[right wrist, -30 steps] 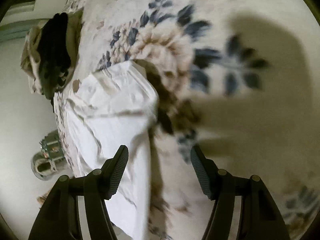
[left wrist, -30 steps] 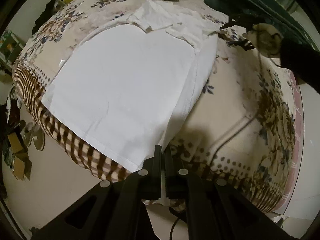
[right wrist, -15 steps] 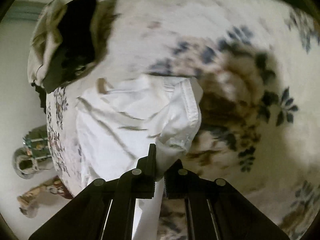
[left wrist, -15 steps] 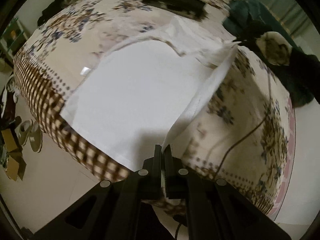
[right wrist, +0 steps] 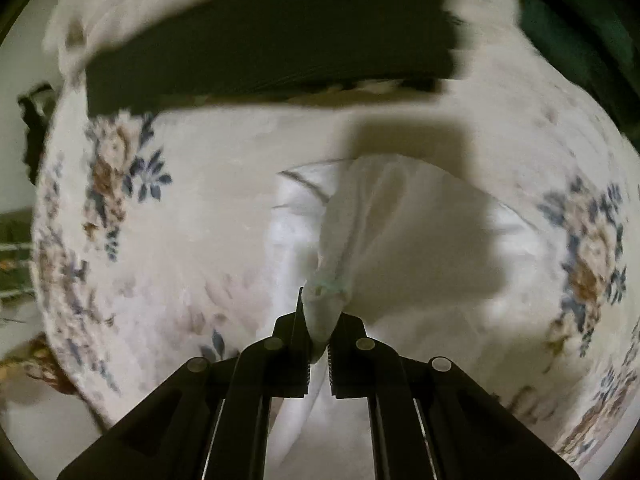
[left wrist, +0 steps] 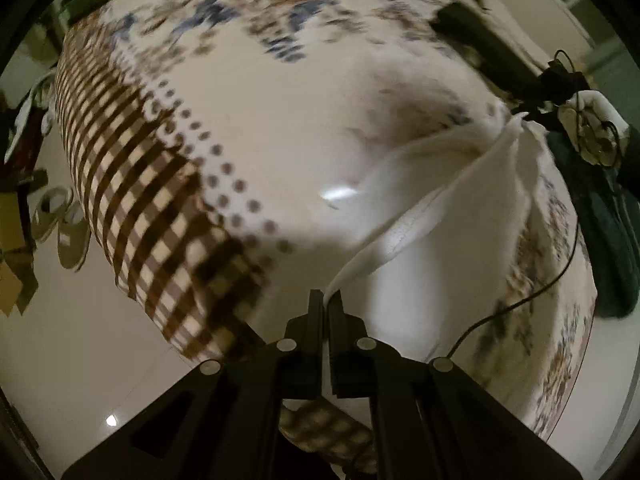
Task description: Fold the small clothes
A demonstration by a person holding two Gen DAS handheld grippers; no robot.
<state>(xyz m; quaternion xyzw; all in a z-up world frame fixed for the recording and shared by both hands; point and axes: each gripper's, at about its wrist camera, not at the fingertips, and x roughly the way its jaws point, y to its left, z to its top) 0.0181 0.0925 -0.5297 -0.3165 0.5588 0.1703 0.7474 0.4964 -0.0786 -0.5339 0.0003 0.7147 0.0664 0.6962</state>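
Note:
A white garment [left wrist: 460, 184] hangs stretched above a floral blanket [left wrist: 280, 120] on a bed. My left gripper [left wrist: 327, 300] is shut on one edge of the garment, near the bed's checked border. The cloth runs up and right to the other gripper [left wrist: 532, 114], held by a gloved hand. In the right wrist view my right gripper [right wrist: 320, 320] is shut on a bunched fold of the same garment [right wrist: 400, 240], which drapes onto the blanket [right wrist: 180, 220] below. Both views are blurred by motion.
A dark folded item [right wrist: 260, 48] lies on the blanket at the far side, also visible in the left wrist view [left wrist: 484, 48]. Dark green fabric [left wrist: 600, 240] lies at the right. A cable [left wrist: 520, 300] trails over the blanket. Shoes [left wrist: 60, 224] stand on the floor at the left.
The right gripper closed on the garment's edge. Both grippers have lifted the flat-lying garment off the blanket and swung it, so it now hangs stretched between them.

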